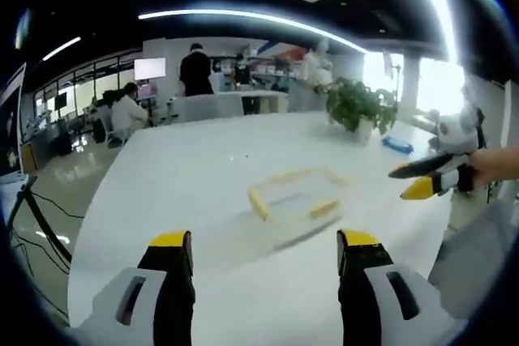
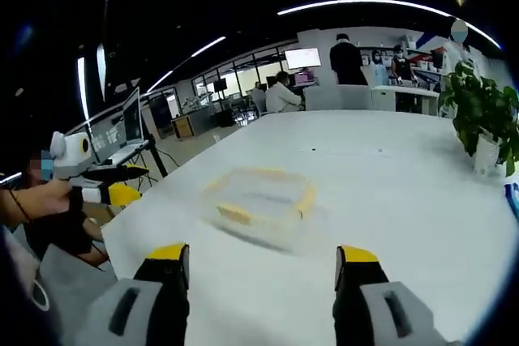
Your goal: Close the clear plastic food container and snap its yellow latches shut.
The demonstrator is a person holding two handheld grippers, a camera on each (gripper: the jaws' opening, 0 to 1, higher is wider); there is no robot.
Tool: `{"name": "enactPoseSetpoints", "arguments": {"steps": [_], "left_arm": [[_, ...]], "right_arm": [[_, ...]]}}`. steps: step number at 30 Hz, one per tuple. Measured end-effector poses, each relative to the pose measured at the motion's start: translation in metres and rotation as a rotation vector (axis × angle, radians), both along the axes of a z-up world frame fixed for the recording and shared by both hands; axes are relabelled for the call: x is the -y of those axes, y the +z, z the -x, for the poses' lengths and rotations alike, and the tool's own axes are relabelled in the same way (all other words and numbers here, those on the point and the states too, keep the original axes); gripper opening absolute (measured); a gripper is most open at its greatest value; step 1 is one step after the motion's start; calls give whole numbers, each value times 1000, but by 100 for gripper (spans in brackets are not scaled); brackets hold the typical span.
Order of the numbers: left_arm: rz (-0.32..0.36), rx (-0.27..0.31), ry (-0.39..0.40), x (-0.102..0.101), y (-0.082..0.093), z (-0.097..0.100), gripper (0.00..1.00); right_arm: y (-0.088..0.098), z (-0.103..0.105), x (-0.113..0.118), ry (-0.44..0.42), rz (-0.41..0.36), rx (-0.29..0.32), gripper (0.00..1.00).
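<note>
Left tongs (image 1: 263, 253) and right tongs (image 2: 263, 265) wide apart, hovering short of clear container (image 1: 296, 196) on table (image 1: 178, 176).

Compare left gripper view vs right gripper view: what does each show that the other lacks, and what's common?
Left gripper view: a small blue object on the table beyond the plant, and the right gripper entering from the right, jaws apart.

Right gripper view: a row of dark monitors beside the table, and the left gripper entering from the left.

Both: the clear plastic food container with yellow latches on the white table, untouched, a potted green plant, and people at desks behind.
</note>
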State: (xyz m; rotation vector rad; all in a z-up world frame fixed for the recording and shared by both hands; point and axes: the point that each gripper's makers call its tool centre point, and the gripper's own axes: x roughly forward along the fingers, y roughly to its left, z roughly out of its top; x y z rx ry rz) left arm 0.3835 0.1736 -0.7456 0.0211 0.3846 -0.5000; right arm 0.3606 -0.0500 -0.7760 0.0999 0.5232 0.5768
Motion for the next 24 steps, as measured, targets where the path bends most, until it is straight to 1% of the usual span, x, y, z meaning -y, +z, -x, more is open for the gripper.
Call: {"name": "enactPoseSetpoints", "arguments": {"steps": [2,6,13,17,20,24], "left_arm": [[14,22,0,1,3,2,71],[42,24,-1,1,2,4,73],[56,16,4,0,-1,7,76],[35,16,13,-3,-4,8,76],[50,9,9,-2,-7,10,77],[31,-1,4,-2,-10,13,75]], "right_arm": [[0,1,-2,3,-5,6,74],[-2,2,-3,-8,-15,2,75],[-3,5,-5,-5,-17,3,76],[-6,7,-7,-2,-21,-10,76],[-8,9,-9,7,-23,-20,76],[-9,10,-8,10,-22,-20,76]]}}
